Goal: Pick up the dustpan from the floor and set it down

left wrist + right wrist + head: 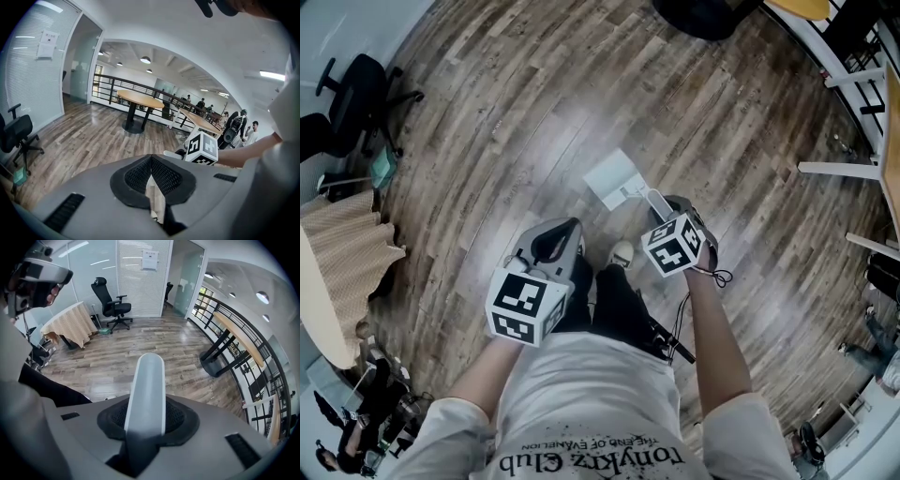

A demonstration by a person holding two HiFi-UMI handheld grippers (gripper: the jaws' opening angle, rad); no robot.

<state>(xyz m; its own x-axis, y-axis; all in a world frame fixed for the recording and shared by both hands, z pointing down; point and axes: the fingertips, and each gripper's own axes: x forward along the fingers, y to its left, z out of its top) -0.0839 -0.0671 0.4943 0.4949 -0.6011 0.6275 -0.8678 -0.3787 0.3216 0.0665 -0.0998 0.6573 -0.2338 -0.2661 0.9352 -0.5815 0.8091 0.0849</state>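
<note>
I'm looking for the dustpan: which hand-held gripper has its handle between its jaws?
The right hand-held gripper: the rounded handle of the pale grey plastic dustpan stands between its jaws. The left hand-held gripper has its jaws together, empty.

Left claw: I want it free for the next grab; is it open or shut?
Shut and empty: the left claw has its tips touching and nothing between them.

A wood-plank floor [534, 103] spreads across an open office. A black office chair [111, 301] stands near a table [70, 324] draped in beige cloth. A round wooden table [136, 98] sits beside a black railing [108, 85], with people [253, 131] standing well beyond it.
</note>
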